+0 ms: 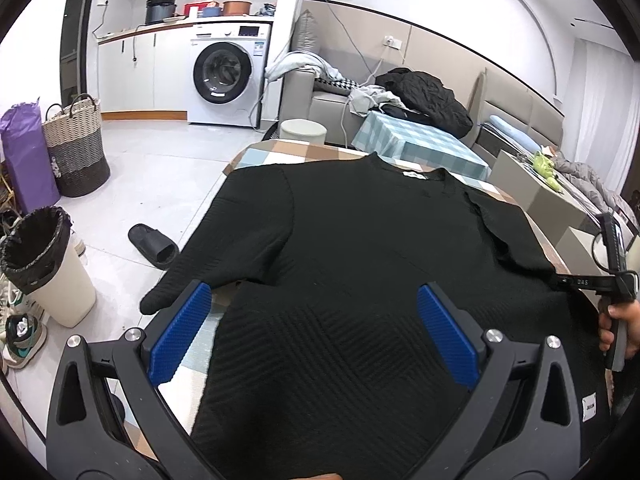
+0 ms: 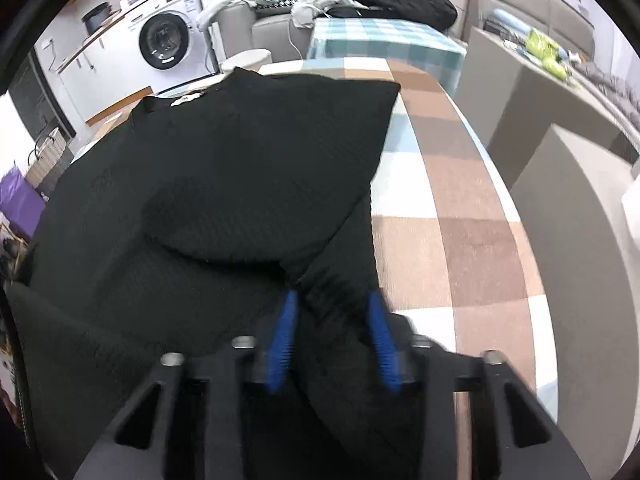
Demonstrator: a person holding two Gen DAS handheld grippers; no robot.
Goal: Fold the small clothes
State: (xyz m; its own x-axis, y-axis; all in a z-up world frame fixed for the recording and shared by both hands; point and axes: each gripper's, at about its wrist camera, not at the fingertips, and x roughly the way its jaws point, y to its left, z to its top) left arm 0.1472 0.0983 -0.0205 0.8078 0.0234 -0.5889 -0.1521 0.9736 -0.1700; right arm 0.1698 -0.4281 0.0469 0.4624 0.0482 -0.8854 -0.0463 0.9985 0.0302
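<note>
1. The black sweater (image 1: 360, 240) lies flat on the checked surface (image 2: 460, 220), ready for folding.
2. Left hand-held gripper (image 1: 314, 304) hovers wide, empty.
3. Right hand-held gripper (image 2: 332, 312) pinches the sweater's edge, apparently to fold it.

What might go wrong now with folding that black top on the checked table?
1. The right gripper pinches only a bunched edge of the black top; the fabric could slip out mid-fold.
2. The left sleeve hangs over the edge of the table; pulling may drag the top crooked.
3. The left gripper stands open above the top, so nothing pins the fabric and the whole garment may slide.
</note>
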